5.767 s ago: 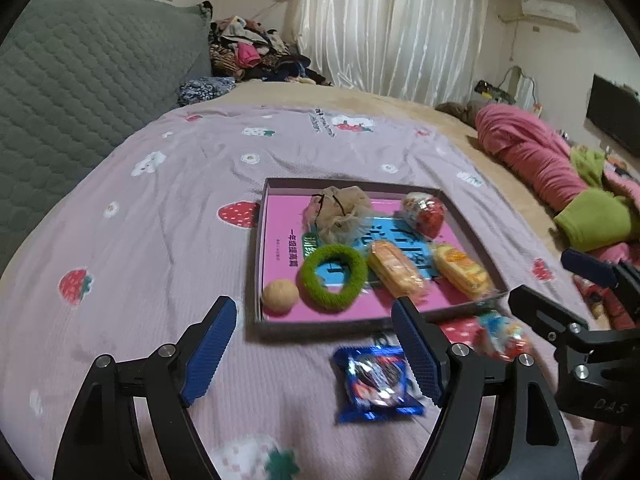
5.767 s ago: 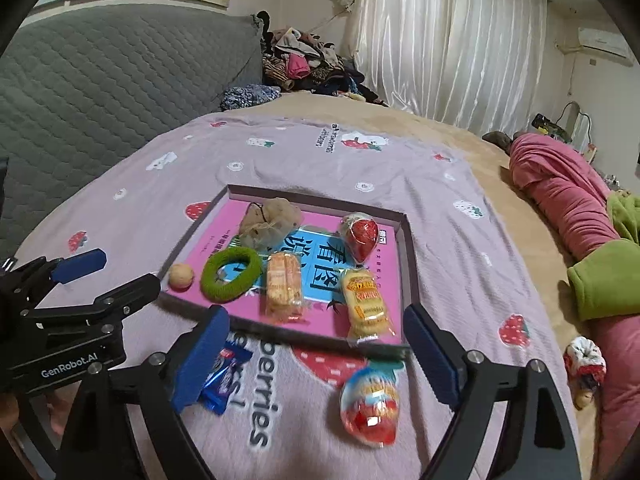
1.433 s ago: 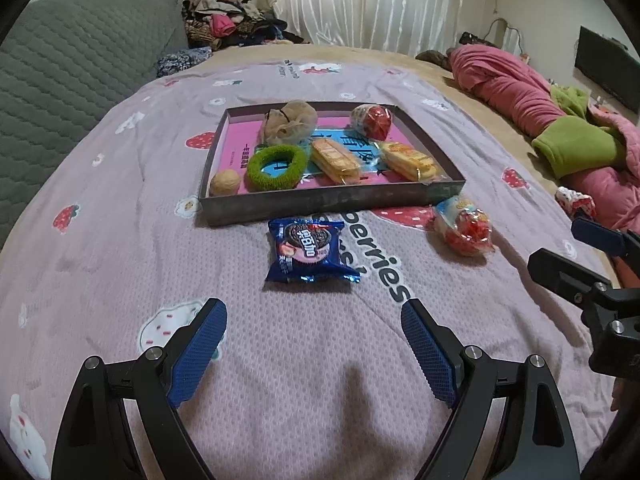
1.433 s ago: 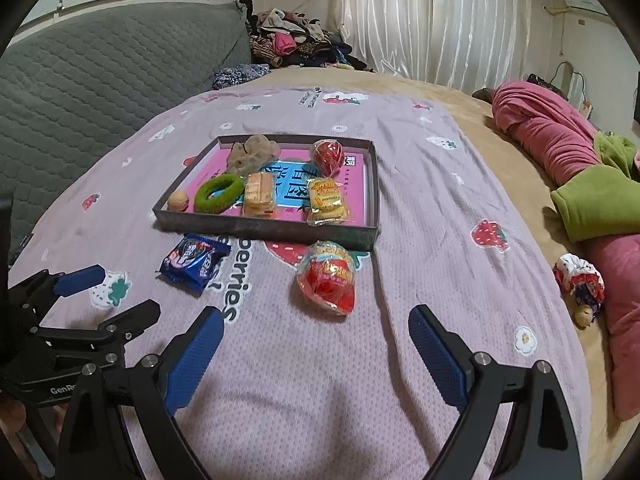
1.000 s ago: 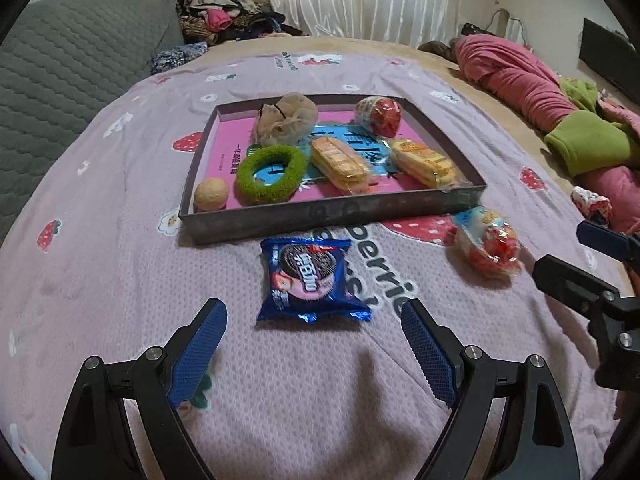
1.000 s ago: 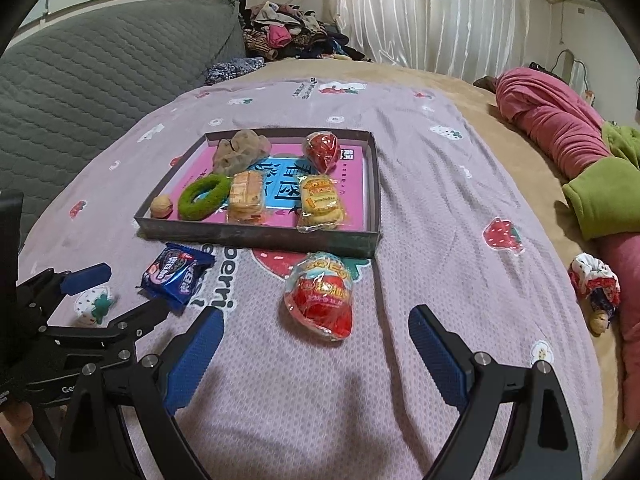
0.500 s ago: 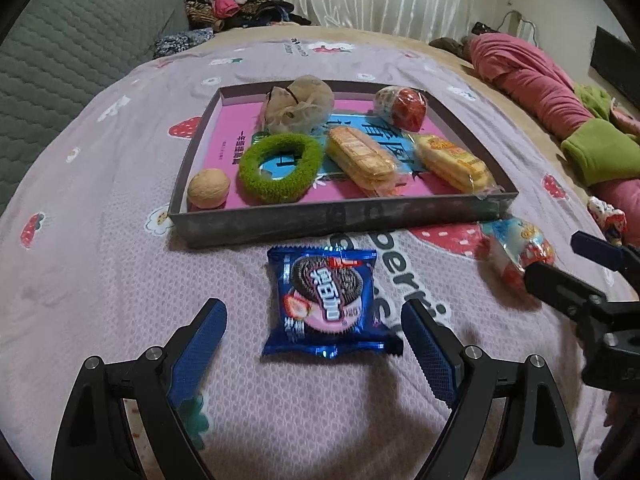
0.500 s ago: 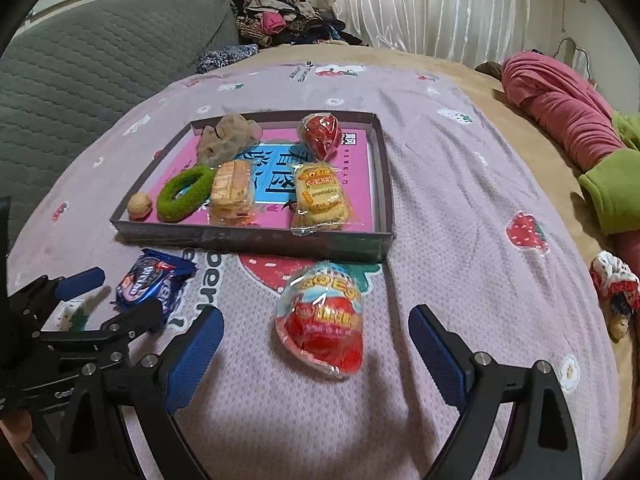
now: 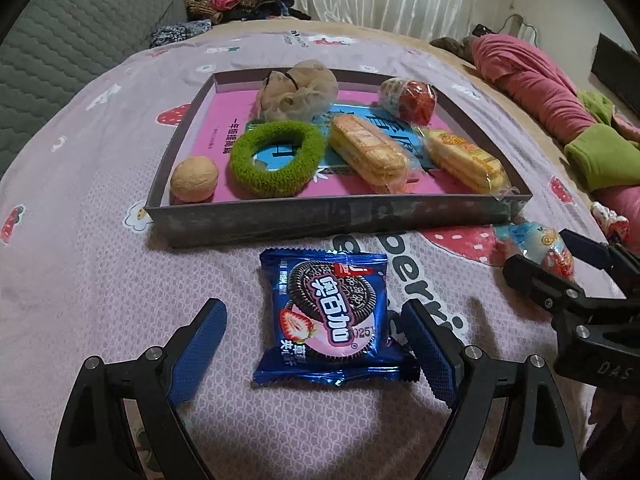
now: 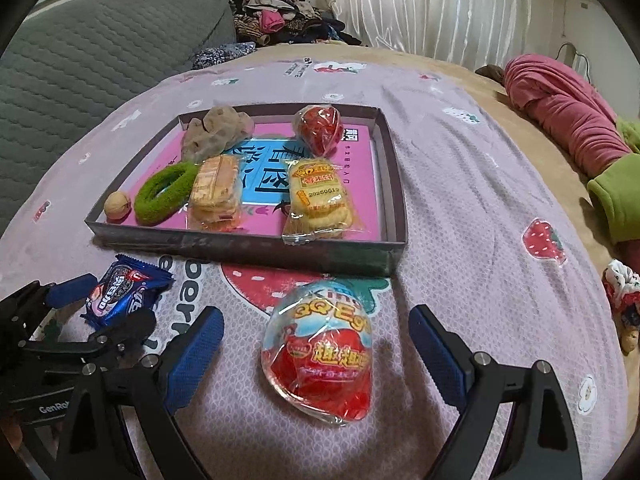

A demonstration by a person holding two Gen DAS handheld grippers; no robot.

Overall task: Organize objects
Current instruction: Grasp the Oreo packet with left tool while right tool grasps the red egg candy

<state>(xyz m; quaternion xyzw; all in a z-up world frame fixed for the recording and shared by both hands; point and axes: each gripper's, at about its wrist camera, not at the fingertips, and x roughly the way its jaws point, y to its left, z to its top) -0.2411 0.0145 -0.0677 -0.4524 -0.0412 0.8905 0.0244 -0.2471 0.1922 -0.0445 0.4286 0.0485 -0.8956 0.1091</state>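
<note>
Compared with a second ago, both grippers have come down and forward toward the bedspread, so the two loose snacks now fill far more of each view. The left gripper [image 9: 314, 344] stands wide open, its ribbed blue pads on either side of the glossy blue foil cookie packet [image 9: 330, 316], which lies flat on the bed; the right pad is just beside the packet's crimped edge, the left pad clear of it. The right gripper [image 10: 316, 356] is equally wide open around the egg-shaped toy in crinkly clear wrap with a red lower half [image 10: 318, 354], neither pad touching it. Both items rest on the lilac knitted bedspread with strawberry prints [image 10: 480, 216], just in front of the shallow dark cardboard tray [image 9: 340, 222]. Inside the tray lie a round walnut [image 9: 195, 179], a fuzzy green hair ring [image 9: 277, 157], two wrapped wafer biscuits and a second red egg.
</note>
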